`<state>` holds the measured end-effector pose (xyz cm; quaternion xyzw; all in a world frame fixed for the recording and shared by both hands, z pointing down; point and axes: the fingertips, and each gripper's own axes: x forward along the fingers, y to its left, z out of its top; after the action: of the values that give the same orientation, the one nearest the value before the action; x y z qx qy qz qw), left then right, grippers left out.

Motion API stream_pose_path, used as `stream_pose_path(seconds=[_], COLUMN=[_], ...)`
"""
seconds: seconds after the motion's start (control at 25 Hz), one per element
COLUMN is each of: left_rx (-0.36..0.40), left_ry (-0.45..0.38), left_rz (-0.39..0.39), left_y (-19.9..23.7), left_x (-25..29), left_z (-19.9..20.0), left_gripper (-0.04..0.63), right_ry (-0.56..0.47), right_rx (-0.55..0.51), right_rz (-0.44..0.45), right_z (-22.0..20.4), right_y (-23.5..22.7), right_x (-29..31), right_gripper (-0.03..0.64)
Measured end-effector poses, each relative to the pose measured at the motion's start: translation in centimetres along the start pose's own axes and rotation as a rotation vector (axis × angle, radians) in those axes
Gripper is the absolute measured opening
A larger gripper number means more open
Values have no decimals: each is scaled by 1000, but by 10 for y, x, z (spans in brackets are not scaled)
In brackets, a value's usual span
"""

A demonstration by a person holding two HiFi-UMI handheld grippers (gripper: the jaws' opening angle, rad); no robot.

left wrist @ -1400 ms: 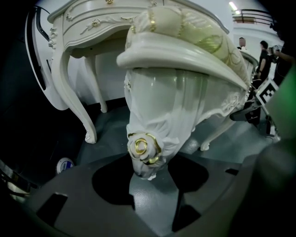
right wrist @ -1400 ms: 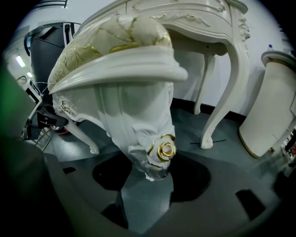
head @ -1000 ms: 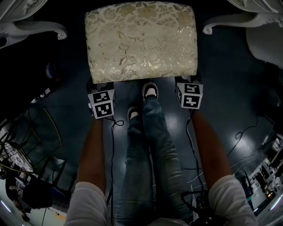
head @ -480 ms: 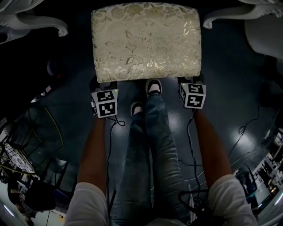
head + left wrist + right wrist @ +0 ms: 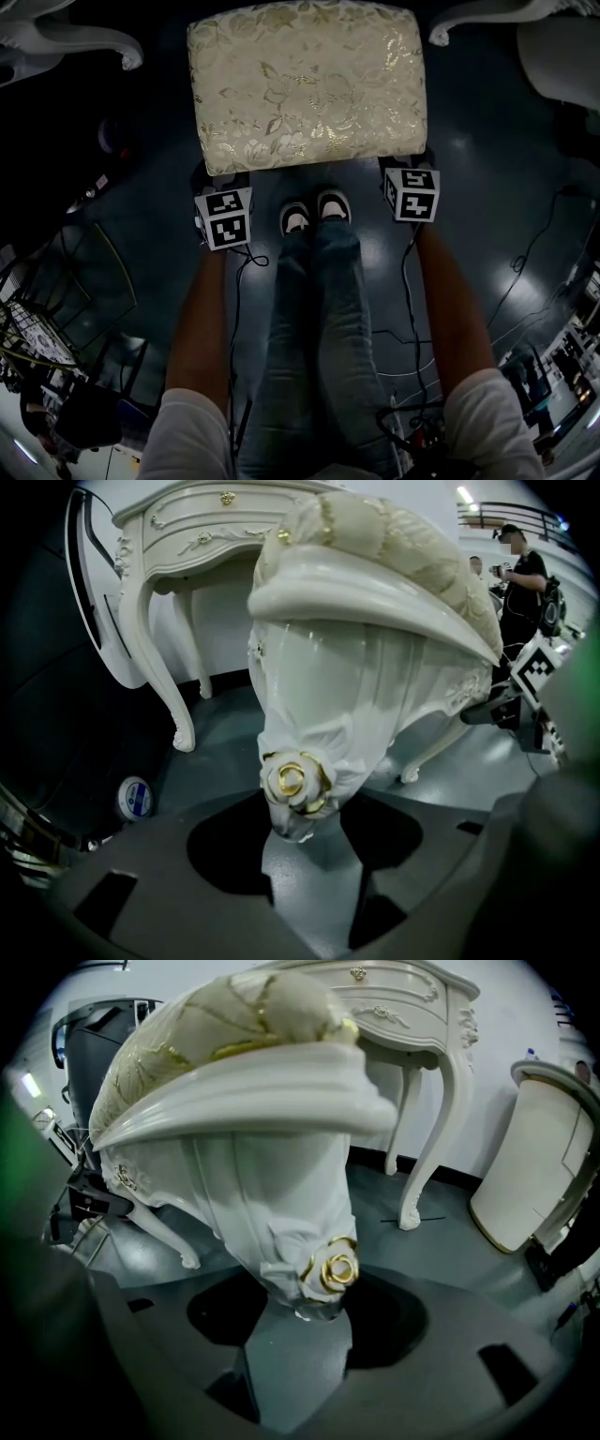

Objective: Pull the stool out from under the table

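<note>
Left claw: my left gripper [image 5: 295,825] is clamped on the stool's [image 5: 366,667] near-left corner, with the carved gold rose [image 5: 295,782] right between the jaws.
Right claw: my right gripper [image 5: 314,1321] is clamped the same way on the near-right corner, where a second gold rose [image 5: 336,1269] sits at the jaw tips.
Stool: from the head view the cream floral cushion faces up. It stands on the dark floor [image 5: 478,197] just beyond my shoes [image 5: 315,212], with a marker cube at each near corner.
Table: the white table [image 5: 206,527] stands beyond the stool. Its curled legs show at the far left [image 5: 89,39] and far right [image 5: 487,13] of the cushion, apart from it.
Arms: both of my forearms reach straight out to the stool, one on each side of my legs.
Floor bits: cables trail along the floor near my right arm. A small round blue-and-white thing [image 5: 136,798] lies to the left, near a table leg.
</note>
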<state>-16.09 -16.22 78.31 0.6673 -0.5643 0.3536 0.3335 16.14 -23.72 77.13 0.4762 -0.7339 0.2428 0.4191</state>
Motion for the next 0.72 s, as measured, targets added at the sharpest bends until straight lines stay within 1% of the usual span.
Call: stream_pose_path(seconds=[0.2,0.44,0.6,0.72], left_rx=[-3,-9,-11,-8], left_ry=[16,31,28,23], left_rz=[-5,-2,19,16], left_y=[1,-1,0,0], left_x=[4,2,-4,-3], left_z=[-5,-3,1,1], left_gripper=[242,242,242,242], right_ry=[20,9,14,13], right_rx=[6,-2,-8,-7], right_rz=[1,6,21,16], right_z=[-4,1,1,1], right_y=[2,0,3,2], right_x=[0,-2,-2,-3], right_gripper=[244,244,244,244])
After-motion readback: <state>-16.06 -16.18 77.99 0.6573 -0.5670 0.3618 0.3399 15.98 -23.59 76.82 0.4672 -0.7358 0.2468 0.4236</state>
